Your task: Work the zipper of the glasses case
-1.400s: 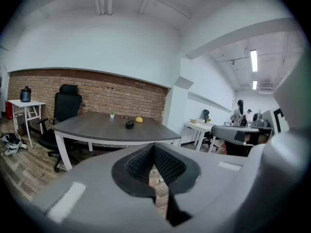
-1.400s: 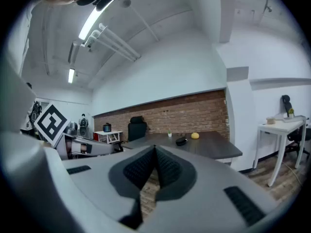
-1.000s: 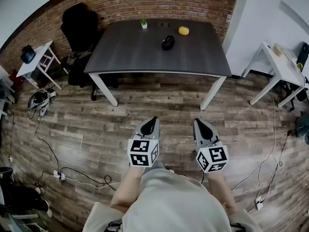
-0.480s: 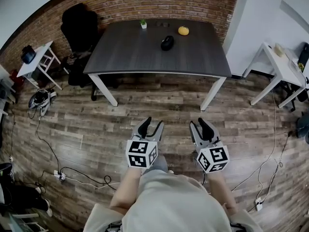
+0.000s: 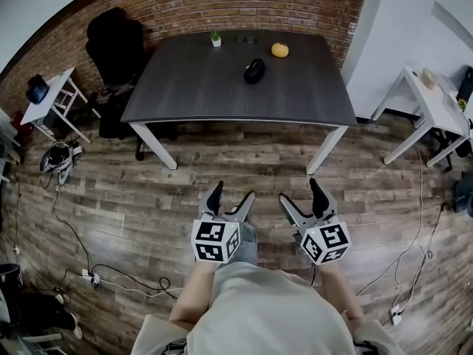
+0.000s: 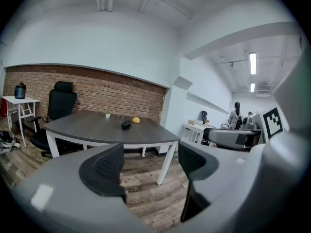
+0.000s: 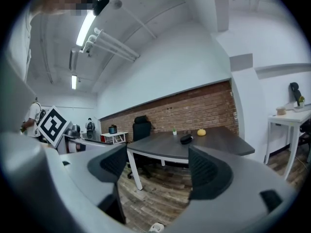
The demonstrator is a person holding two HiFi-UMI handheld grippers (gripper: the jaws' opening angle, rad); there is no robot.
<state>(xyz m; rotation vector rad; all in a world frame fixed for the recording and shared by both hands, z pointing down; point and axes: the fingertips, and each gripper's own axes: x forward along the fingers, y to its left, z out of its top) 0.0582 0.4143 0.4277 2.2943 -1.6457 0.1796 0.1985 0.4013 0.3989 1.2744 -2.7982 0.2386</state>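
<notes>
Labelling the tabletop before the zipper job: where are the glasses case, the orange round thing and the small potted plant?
glasses case (image 5: 255,70), head view, middle of its dark shell.
orange round thing (image 5: 280,49), head view, its top.
potted plant (image 5: 215,42), head view, its white pot.

the wooden floor in front of the desk lies open and the desk's near half is free, with only the black glasses case, a yellow object and a small plant toward its far edge and a black chair at its left end.
</notes>
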